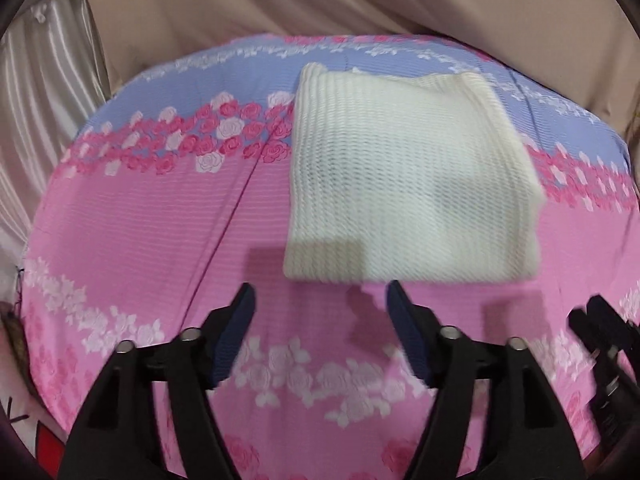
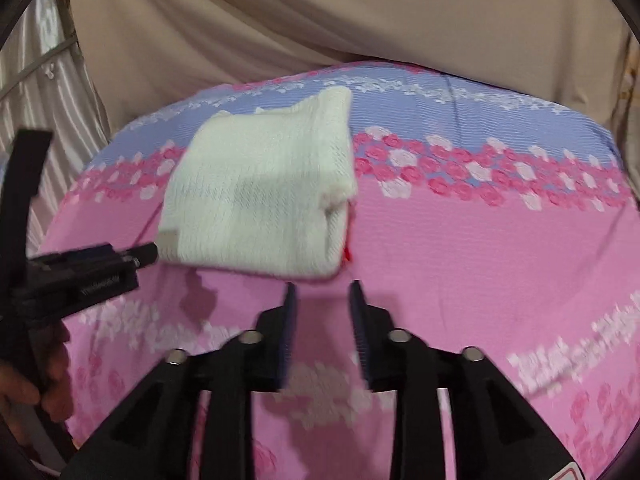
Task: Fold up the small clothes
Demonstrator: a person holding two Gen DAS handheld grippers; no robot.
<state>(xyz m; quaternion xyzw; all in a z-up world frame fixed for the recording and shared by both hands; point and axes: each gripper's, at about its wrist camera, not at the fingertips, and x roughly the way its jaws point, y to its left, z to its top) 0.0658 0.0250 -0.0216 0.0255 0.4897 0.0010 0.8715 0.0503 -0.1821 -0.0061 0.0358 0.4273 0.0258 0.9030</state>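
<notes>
1. Garment position first: the white knit garment [image 1: 408,184] lies already folded into a thick, roughly square bundle on the pink and blue flowered cloth [image 1: 160,240] covering the table, toward its far half, with a beige curtain [image 1: 320,0] hanging behind.

2. Both tools sit short of the near edge. The left gripper [image 1: 322,300] has its jaws spread wide and empty, with only flowered cloth between them. The right gripper [image 2: 322,300] has its jaws parted more narrowly, also holding nothing. In the right wrist view the left tool's tip appears close to the bundle's near left corner; whether it touches cannot be told.

3. The step in hand looks like taking the near edge for one more fold, or for tidying the bundle. Judged so, each tool should slide in low, one jaw under the bottom layer, and catch every layer at once.

4. Grip near the two near corners rather than mid-edge, so the edge lifts level and does not sag in the middle.

5. The right side shows a rolled, bulging fold; the narrower right jaws may need to widen to take that thickness.

6. Knit of this kind likely stretches and slips, so close firmly and lift both sides together.

7. Watch that the flowered cloth is not pinched along with the garment.
</notes>
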